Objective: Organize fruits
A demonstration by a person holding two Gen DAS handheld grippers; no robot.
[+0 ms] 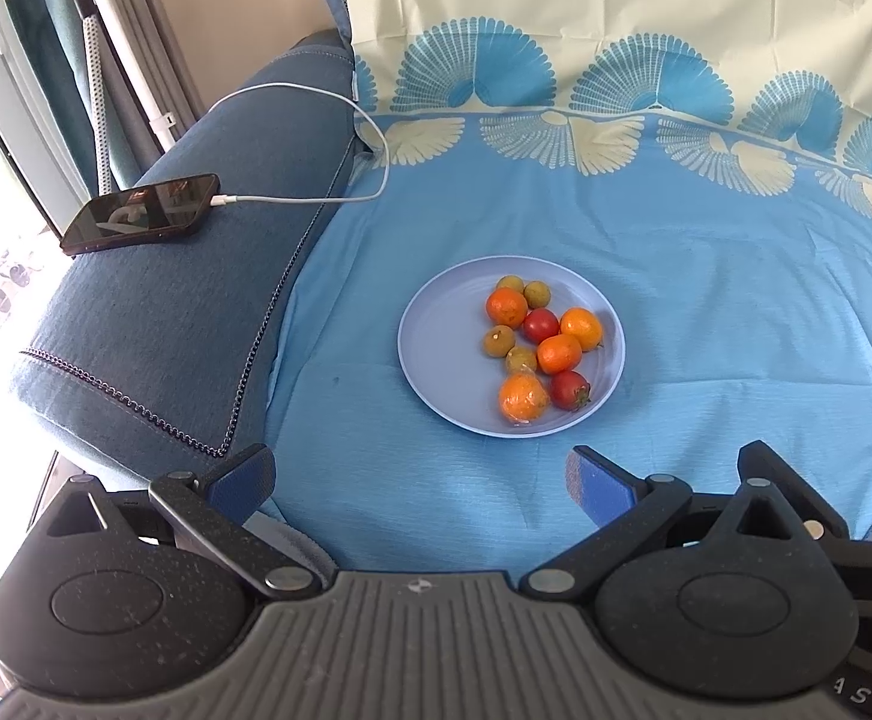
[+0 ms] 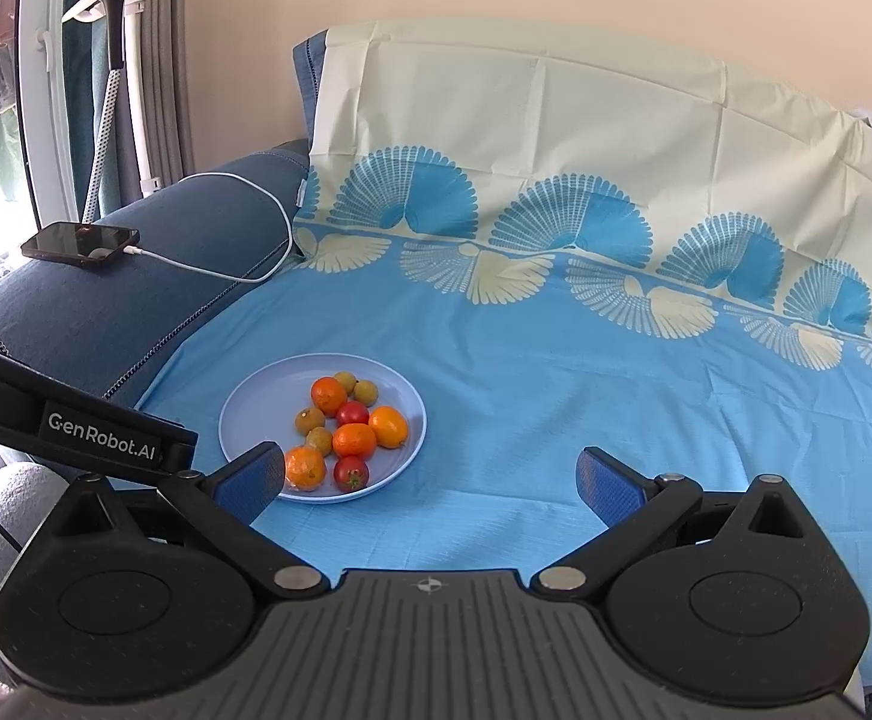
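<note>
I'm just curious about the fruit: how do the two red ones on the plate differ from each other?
The near red fruit lies by the plate's front rim and shows a green stem cap at its side; the far red fruit sits mid-pile and shows no cap. The near one touches at most one orange fruit; the far one is hemmed in by several. Both are small, round, glossy red, and untouched by either gripper.

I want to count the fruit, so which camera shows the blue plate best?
The left wrist view: the plate sits central and unobstructed, every fruit separate. In the right wrist view the plate lies lower left, and a finger of the right hand-held gripper overlaps its near rim and the nearest orange fruit.
</note>
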